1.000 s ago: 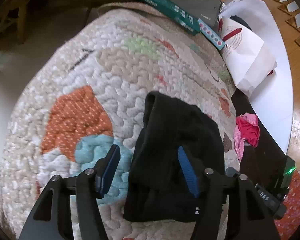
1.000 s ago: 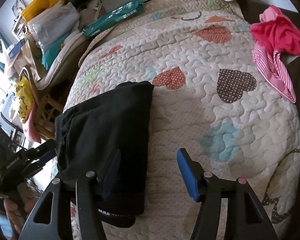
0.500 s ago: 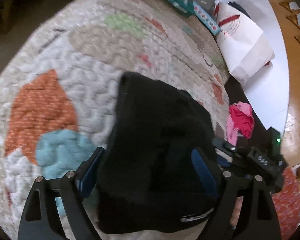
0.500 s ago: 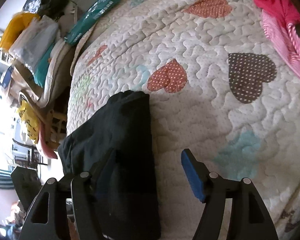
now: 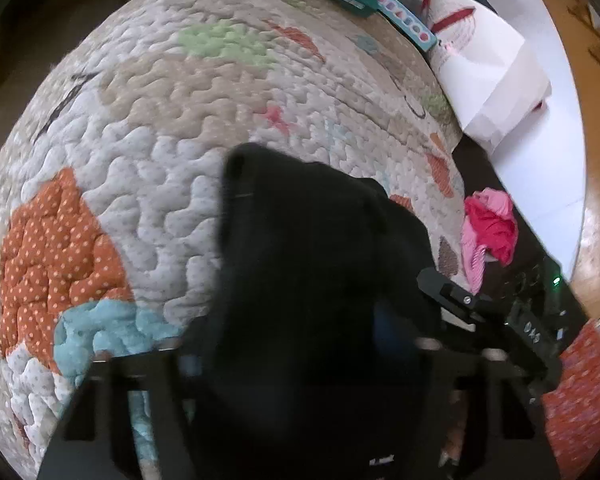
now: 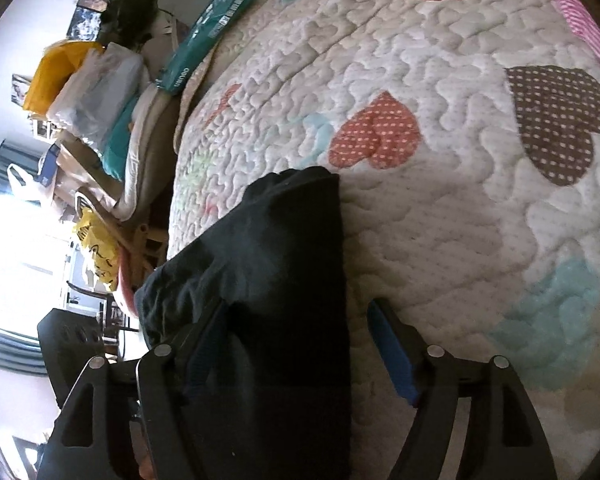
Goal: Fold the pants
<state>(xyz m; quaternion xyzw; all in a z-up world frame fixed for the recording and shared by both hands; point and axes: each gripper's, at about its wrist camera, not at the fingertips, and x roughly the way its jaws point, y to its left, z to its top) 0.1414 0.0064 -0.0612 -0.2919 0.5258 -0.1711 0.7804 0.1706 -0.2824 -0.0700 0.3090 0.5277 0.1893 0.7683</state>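
Note:
The black pants [image 5: 320, 280] lie folded into a thick bundle on the quilted bedspread [image 5: 160, 120]. In the left wrist view my left gripper [image 5: 288, 344] is open, its fingers on either side of the bundle's near end, blurred and partly hidden by the cloth. In the right wrist view the pants [image 6: 276, 264] run from the middle toward the lower left. My right gripper [image 6: 300, 344] is open, its left finger over the black cloth and its right blue pad [image 6: 392, 356] over the quilt beside the pants' edge. The right gripper also shows in the left wrist view [image 5: 480, 312].
A pink and red garment [image 5: 488, 236] lies at the quilt's right edge. A green box [image 6: 212, 28] and white paper bag [image 5: 484, 72] sit at the far end. Bags and clutter [image 6: 84, 80] pile beside the bed's left side.
Both grippers have moved forward and down onto the near end of the pants, which now fill more of both views. The left gripper now straddles the bundle.

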